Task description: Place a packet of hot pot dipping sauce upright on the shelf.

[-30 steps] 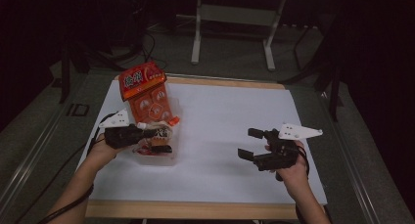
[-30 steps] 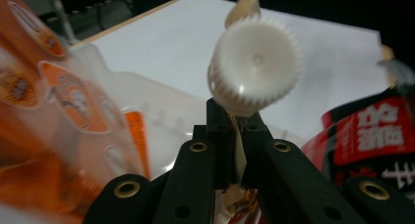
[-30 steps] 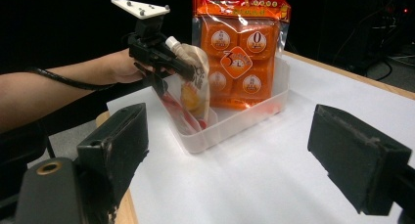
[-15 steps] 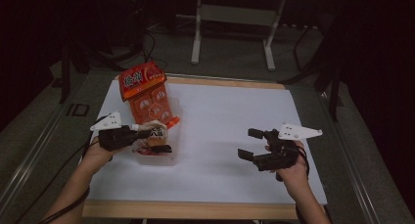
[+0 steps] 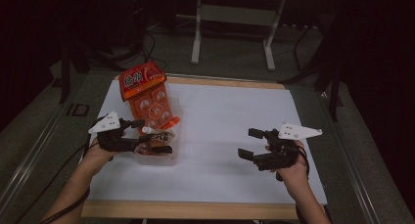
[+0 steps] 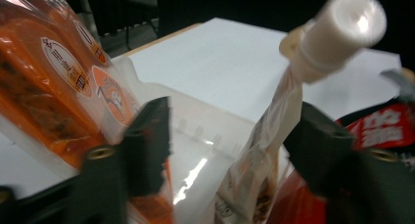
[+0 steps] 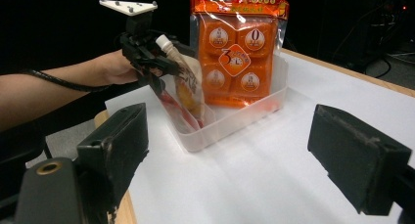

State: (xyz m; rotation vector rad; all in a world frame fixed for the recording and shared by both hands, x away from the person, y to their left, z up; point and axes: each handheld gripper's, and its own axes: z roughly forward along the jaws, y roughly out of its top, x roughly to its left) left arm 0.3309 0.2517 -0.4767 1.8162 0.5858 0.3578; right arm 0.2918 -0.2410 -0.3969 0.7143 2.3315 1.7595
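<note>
The left gripper [image 5: 155, 140] has just been opening; the pouch [image 6: 264, 150] stands between its jaws, loose. The pouch is clear and floppy with a white cap [image 6: 337, 31], inside the tub [image 7: 230, 123], beside the orange pack [image 5: 147, 99]. The right gripper [image 5: 253, 143] is open, far from the tub.

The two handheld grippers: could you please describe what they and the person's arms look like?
Both the left gripper and the right gripper are black, with two blocky jaws and a pale grey three-cornered plate on top. A black cable trails along the left forearm. The forearms are bare, with no sleeves showing.
</note>
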